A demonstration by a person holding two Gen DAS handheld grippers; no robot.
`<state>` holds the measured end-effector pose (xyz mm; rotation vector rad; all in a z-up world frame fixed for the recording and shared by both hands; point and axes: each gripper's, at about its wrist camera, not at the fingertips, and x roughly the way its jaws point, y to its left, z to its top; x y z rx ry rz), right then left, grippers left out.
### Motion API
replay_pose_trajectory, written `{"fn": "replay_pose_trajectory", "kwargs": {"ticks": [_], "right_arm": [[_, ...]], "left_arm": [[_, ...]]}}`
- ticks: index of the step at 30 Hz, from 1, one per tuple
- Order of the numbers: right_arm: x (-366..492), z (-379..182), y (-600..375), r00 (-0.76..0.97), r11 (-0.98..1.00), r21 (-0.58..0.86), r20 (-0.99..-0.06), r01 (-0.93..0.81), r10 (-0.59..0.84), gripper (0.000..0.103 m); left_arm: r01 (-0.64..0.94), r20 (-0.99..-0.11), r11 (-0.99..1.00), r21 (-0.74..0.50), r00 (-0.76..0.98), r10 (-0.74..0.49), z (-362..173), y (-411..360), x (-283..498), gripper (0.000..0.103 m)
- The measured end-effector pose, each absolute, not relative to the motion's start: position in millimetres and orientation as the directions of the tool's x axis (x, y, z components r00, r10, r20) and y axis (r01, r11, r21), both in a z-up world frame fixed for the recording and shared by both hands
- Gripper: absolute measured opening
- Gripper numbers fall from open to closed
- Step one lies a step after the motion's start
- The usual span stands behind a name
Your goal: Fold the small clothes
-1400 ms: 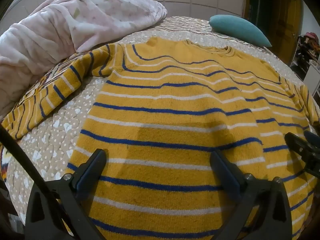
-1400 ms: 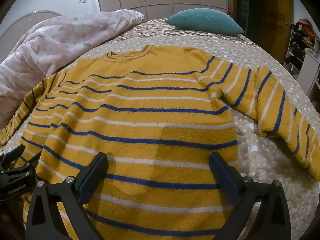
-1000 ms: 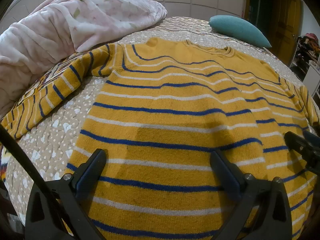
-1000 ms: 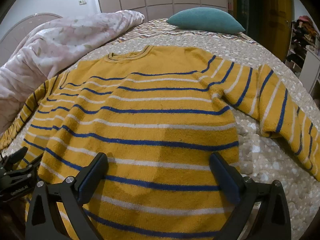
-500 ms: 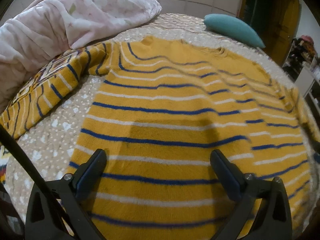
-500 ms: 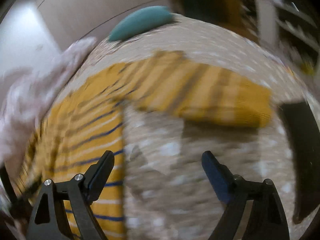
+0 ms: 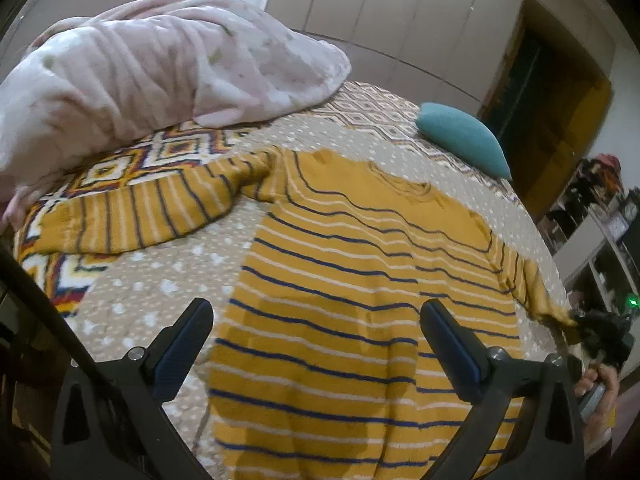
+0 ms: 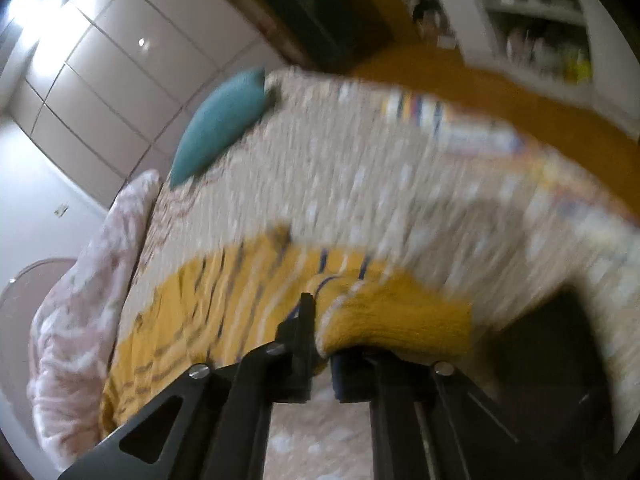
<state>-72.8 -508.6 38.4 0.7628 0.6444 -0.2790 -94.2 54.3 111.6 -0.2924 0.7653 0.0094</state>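
A bed fills both views, covered by a beige quilted bedspread (image 7: 168,280) dotted with white and edged with a diamond pattern, and pale wardrobe doors (image 7: 380,12) stand behind it. A yellow sweater (image 7: 340,280) with blue and white stripes lies spread flat on the bedspread, neckline toward the wardrobe.

The left gripper (image 7: 318,344) hovers above the sweater's lower body with its jaws spread wide and nothing between them; the striped cloth lies directly ahead of and below its fingers. One sleeve (image 7: 152,212) stretches out beyond the gripper's left finger, across the patterned strip of the bedspread. Further off on that side sits a heaped pink comforter (image 7: 160,72), and far ahead to the right a teal pillow (image 7: 464,140) rests near the bed's edge.

The right gripper (image 8: 320,336) is pressed together and pinches the sweater's cuff (image 8: 396,316), which bunches just beyond and to the right of its fingertips. The view here is blurred; the rest of the sweater trails off to the left of the fingers. In the left wrist view this gripper shows at the far right, beside the left gripper's right finger, with the person's hand (image 7: 600,392) on its handle and the other sleeve drawn taut toward it.
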Motion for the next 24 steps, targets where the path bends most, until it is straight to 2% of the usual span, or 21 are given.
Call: {"fn": "replay_pose_trajectory", "kwargs": {"ticks": [5,10,14,18,24], "right_arm": [[-100.3,100.5,-563.0,0.759,0.676,0.458,-0.606,0.577,-0.236,0.007],[-99.3,148.5,-565.7,0.772,0.711,0.416,-0.57,0.567,-0.281,0.007],[-57.2,167.9,-501.8,0.796,0.819,0.345,-0.569,0.458,-0.205,0.007],[6.0,172.2,-382.0,0.803,0.939,0.216,-0.589,0.268,-0.094,0.007],[72.4,136.4,-193.9,0.755,0.999,0.039,-0.654,-0.036,0.053,0.006]], "left_arm": [[-0.153,-0.664,0.953,-0.262,0.745,-0.063,121.9,76.5,-105.2,0.103],[-0.165,-0.651,0.948,-0.274,0.757,-0.056,125.1,90.0,-110.8,0.103],[-0.176,-0.644,0.94,-0.293,0.763,-0.058,125.1,103.2,-114.0,0.103],[-0.196,-0.636,0.935,-0.296,0.77,-0.04,120.2,121.1,-120.6,0.103],[-0.246,-0.631,0.93,-0.274,0.776,0.019,105.5,155.0,-134.0,0.103]]}}
